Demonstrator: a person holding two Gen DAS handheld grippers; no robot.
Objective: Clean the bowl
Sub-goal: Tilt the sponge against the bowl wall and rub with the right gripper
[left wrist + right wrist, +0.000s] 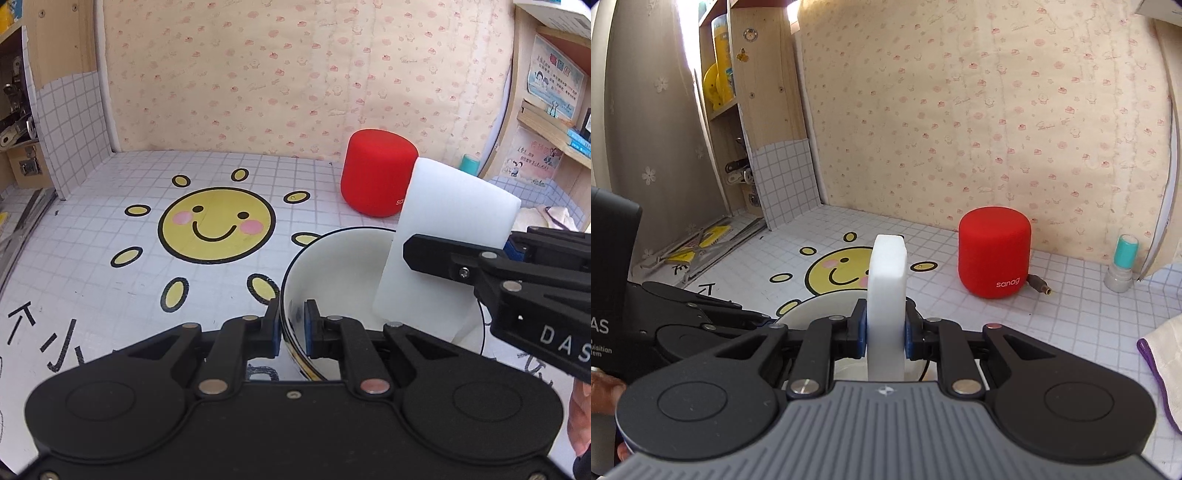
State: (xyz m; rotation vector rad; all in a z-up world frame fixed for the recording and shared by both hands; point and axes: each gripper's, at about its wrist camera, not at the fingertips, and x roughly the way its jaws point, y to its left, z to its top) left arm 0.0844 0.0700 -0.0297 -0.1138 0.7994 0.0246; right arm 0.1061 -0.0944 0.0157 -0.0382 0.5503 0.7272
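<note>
Between the fingers of the left tool (291, 326) stands the near wall of the white bowl (343, 273), one blue pad outside the rim and one inside, pinching it. Right of that tool, the right tool (885, 332) is pressed onto a white sponge block (886, 295), which stands on edge between its pads. From the left wrist view the sponge (443, 243) leans down into the bowl, its lower end against the inside. Beyond both tools sits a red speaker (995, 254) on the tiled counter (110, 295), well apart from the bowl. Left of the bowl, ahead of the left tool, a smiling sun (217, 225) is printed on the counter.
</note>
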